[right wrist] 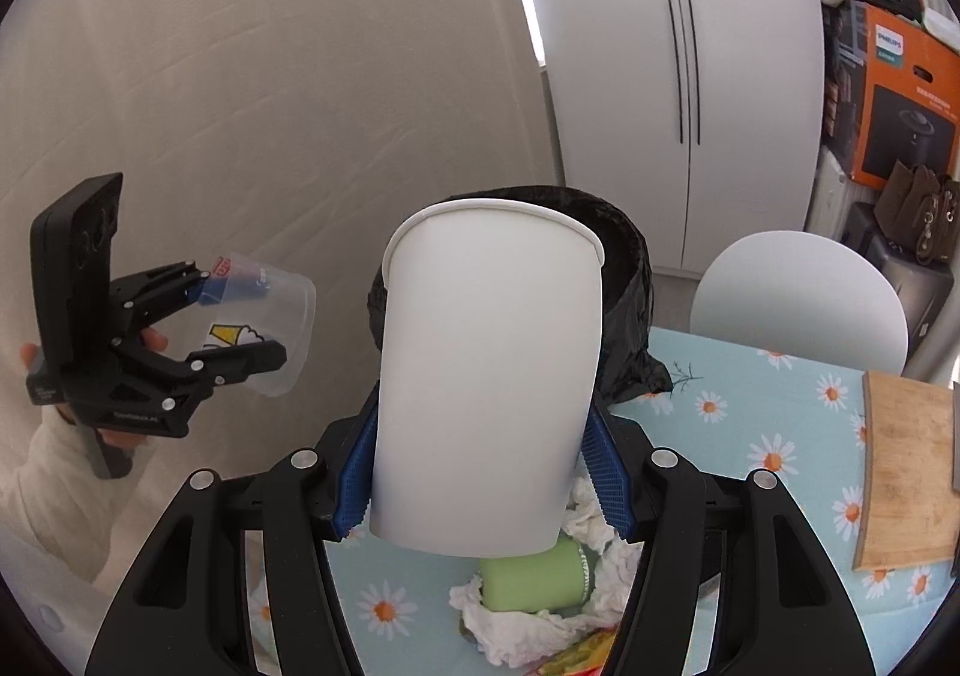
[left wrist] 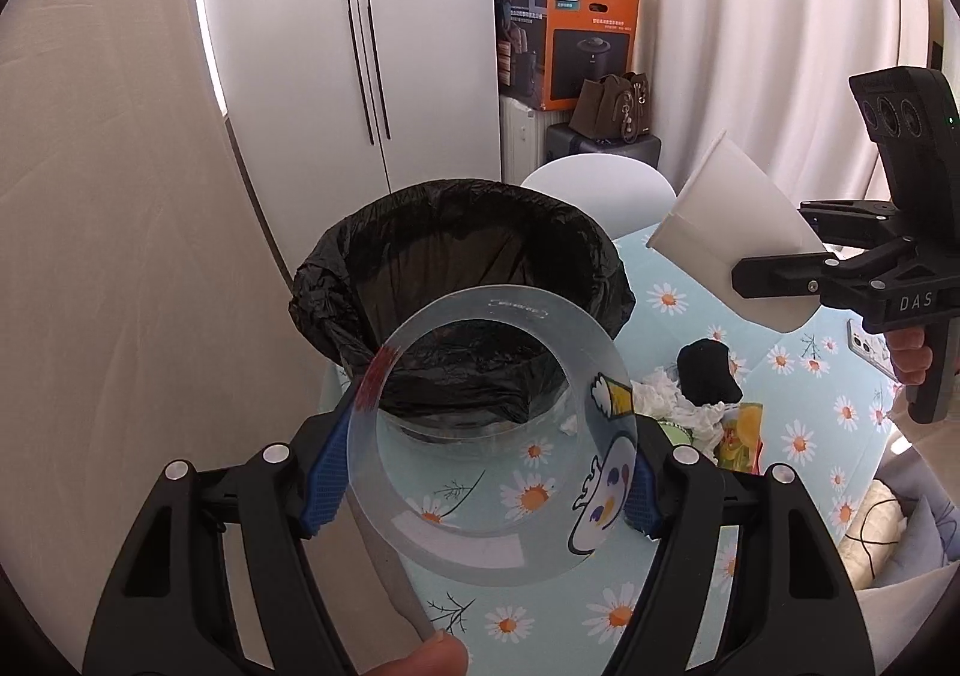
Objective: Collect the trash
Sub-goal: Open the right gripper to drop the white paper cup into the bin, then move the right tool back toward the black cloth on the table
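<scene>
Clear thin plastic makes up the cup (left wrist: 480, 436) we hold in our left gripper (left wrist: 486, 472), its blue pads (left wrist: 329, 475) pressing on opposite sides of the wall near the mouth. We judge it light, springy and rather slick, so a firm squeeze could buckle it or let it pop free; mid-wall, where the pads sit now, seems the sensible place. Our right gripper (right wrist: 483, 472) is clamped on a white paper cup (right wrist: 489, 376), gripped low on its body near the base, with the rolled rim pointing away. Paper of this sort should be light, a little stiffer, and easily crushed. Both cups hang in the air above the daisy-print tablecloth (left wrist: 798, 436), just short of the black-lined bin (left wrist: 462, 268), with each gripper tilted downward towards it. More rubbish lies on the cloth beneath: crumpled tissue (right wrist: 540, 622) and a green can (right wrist: 534, 580) on its side. A hand (right wrist: 129, 436) in a pale sleeve grasps the left handle.
</scene>
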